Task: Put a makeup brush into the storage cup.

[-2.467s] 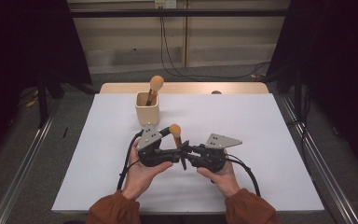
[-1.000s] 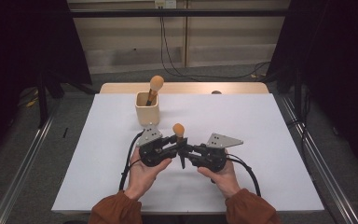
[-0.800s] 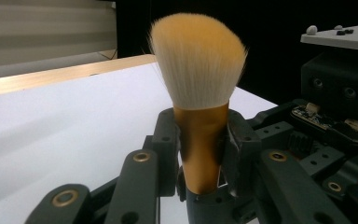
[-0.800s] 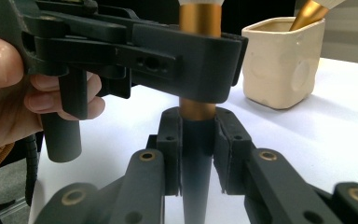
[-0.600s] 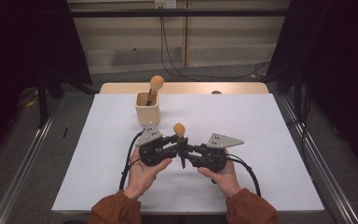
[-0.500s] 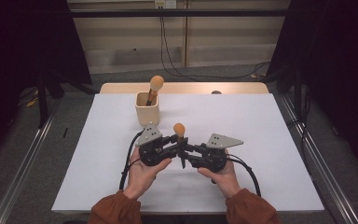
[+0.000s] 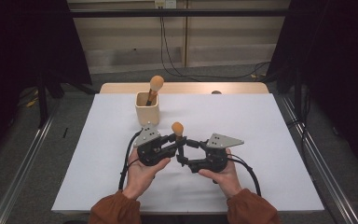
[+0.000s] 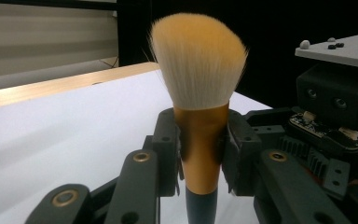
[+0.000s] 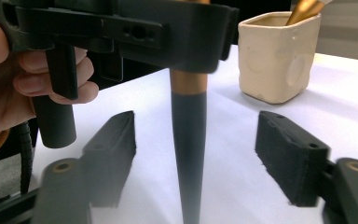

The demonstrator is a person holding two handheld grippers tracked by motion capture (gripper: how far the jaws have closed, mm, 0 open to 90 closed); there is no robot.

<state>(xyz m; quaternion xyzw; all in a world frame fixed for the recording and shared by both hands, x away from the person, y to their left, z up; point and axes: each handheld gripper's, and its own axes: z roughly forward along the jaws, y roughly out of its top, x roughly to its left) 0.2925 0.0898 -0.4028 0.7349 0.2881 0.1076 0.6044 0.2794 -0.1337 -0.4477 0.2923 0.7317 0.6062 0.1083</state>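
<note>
Makeup brush (image 8: 200, 135) stood upright above the tabletop's middle, clenched at its gold ferrule by the left gripper (image 7: 175, 145). Right gripper (image 7: 186, 151) jaws had just been opening, flanking the dark handle without touching. A cream cup (image 7: 147, 108) holding another brush (image 7: 155, 86) stood near the far edge.

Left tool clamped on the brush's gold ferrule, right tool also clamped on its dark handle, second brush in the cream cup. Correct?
Not quite. The right gripper view shows the right tool open, its jaws just opened and clear of the dark handle. The left tool does clamp the brush, and a second brush stands in the cream cup.
</note>
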